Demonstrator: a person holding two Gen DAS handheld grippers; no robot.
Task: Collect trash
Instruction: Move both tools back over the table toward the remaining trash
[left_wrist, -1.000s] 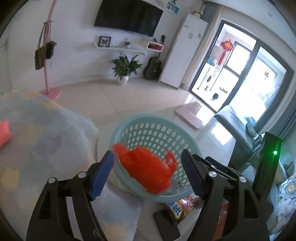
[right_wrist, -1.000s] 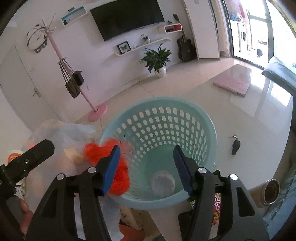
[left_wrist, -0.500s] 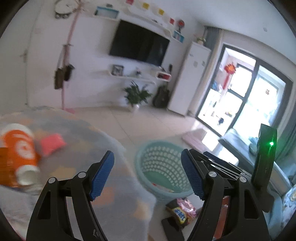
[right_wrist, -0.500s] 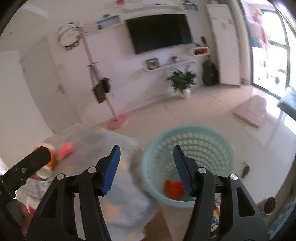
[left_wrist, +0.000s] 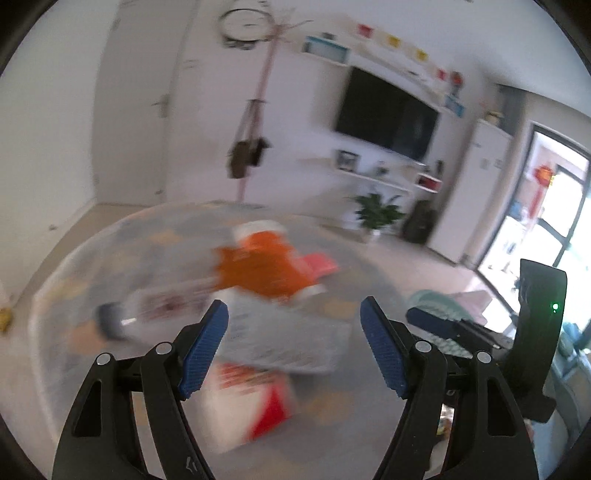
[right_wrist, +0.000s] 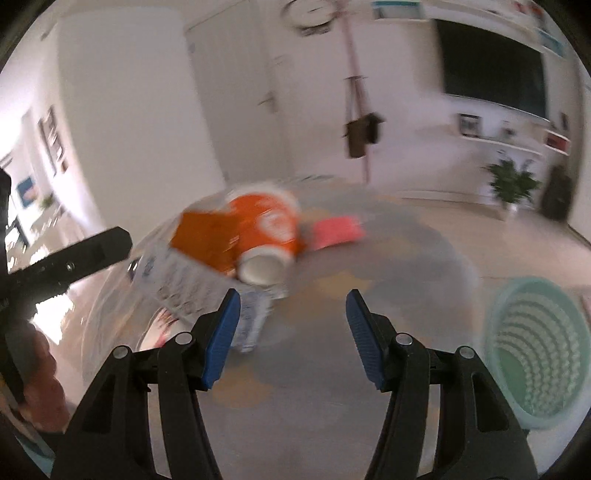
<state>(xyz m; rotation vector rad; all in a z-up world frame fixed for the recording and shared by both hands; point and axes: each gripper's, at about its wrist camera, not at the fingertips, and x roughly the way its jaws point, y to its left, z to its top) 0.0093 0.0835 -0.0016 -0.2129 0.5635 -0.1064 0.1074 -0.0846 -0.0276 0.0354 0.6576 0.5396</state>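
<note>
Blurred trash lies heaped on a round table with a grey patterned cloth (right_wrist: 332, 369): an orange paper cup (right_wrist: 266, 229) on its side, an orange card (right_wrist: 210, 236), a pink packet (right_wrist: 336, 230), printed paper (right_wrist: 181, 280) and a clear bottle (right_wrist: 255, 317). In the left wrist view the orange cup (left_wrist: 266, 266), the pink packet (left_wrist: 319, 264), a lying bottle (left_wrist: 147, 306) and a red and white carton (left_wrist: 251, 398) show. My left gripper (left_wrist: 293, 306) hangs open over the printed paper (left_wrist: 280, 332), nothing between its pads. My right gripper (right_wrist: 292, 299) is open above bare cloth, right of the bottle.
A pale green perforated basket (right_wrist: 535, 350) stands on the floor off the table's right edge, also seen as the basket (left_wrist: 439, 299) behind the other gripper's fingers. A hand (right_wrist: 40, 387) holds the left gripper's body at far left. A coat stand (left_wrist: 258, 122) and television stand behind.
An orange bag that hung between the left jaws over the basket dropped into it. Both views then swung left from the basket to the trash on the table. Both grippers stayed open.
</note>
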